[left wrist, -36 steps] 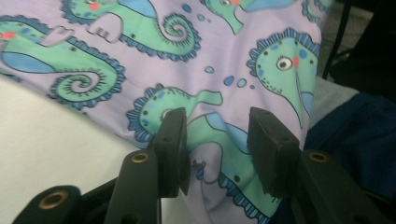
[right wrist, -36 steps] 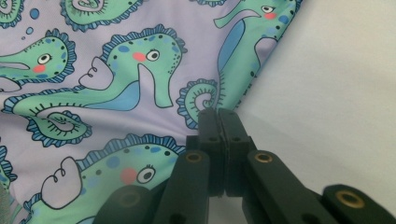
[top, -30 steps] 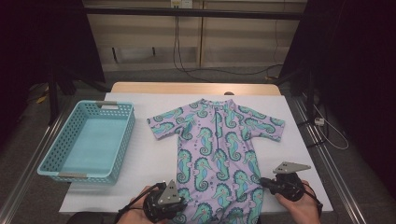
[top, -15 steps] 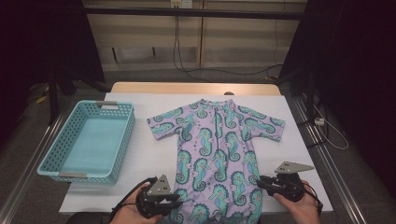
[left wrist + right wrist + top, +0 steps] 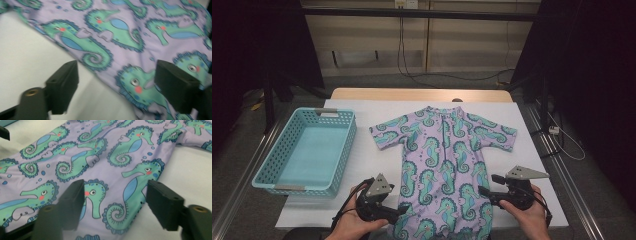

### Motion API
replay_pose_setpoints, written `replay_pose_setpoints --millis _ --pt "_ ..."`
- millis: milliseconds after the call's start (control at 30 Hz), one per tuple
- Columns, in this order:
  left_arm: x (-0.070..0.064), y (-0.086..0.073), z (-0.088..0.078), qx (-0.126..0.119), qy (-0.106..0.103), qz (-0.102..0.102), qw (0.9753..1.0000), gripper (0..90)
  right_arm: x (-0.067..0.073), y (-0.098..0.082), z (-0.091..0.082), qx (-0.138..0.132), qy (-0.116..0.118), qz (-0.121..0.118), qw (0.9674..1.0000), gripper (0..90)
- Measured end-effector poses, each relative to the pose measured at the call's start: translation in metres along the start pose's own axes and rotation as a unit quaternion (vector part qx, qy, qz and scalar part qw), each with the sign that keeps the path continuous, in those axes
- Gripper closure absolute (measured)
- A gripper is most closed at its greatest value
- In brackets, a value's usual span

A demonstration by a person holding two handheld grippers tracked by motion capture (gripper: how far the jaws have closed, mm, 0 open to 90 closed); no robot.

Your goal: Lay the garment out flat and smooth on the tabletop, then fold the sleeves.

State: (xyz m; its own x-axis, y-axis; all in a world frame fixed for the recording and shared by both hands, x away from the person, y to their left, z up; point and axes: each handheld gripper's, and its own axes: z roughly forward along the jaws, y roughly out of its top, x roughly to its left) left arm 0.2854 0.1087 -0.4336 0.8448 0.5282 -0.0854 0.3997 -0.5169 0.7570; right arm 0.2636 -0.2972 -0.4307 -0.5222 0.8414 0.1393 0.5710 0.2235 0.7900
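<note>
A lilac short-sleeved child's garment (image 5: 442,150) printed with teal seahorses lies flat on the white table cover (image 5: 372,165), neck toward the far side. My left gripper (image 5: 403,212) sits at its lower left edge and points right. In the left gripper view it (image 5: 117,85) is open over that fabric edge (image 5: 120,32). My right gripper (image 5: 482,191) sits at the lower right edge and points left. In the right gripper view it (image 5: 117,202) is open above the print (image 5: 105,152). Both pairs of jaws have just been opening, and the pads press on nothing.
A turquoise slotted basket (image 5: 347,145) stands empty at the left of the table. A wooden table edge (image 5: 412,94) runs along the back. Metal rails flank the table, and cables lie on the floor beyond.
Both grippers have opened and let go of the garment's lower edge. The left gripper has drawn a little to the left, off the fabric. The right gripper has stayed in place.
</note>
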Motion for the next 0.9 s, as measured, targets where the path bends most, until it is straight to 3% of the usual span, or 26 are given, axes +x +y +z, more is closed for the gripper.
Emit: replay_pose_setpoints --millis 167,333,600,733,900 --pt "0.009 0.000 -0.005 -0.021 0.032 -0.011 0.9992 9.9 -0.002 0.001 0.001 -0.010 -0.009 0.005 0.9999 14.0" --pt "0.020 -0.001 -0.009 -0.039 0.036 -0.036 0.9980 4.8 -0.003 0.000 0.002 -0.016 -0.010 0.012 0.9997 8.9" --pt "0.029 -0.002 -0.017 -0.059 0.040 -0.011 0.9974 4.0 -0.002 -0.001 0.006 -0.023 -0.026 0.007 0.9994 7.8" --pt "0.034 -0.003 -0.019 -0.071 0.066 -0.028 0.9949 4.2 0.000 0.000 0.006 -0.033 -0.022 -0.003 0.9992 5.7" --pt "0.040 -0.002 -0.019 -0.080 0.077 -0.038 0.9931 5.0 0.005 0.002 0.008 -0.044 -0.015 -0.017 0.9988 4.5"
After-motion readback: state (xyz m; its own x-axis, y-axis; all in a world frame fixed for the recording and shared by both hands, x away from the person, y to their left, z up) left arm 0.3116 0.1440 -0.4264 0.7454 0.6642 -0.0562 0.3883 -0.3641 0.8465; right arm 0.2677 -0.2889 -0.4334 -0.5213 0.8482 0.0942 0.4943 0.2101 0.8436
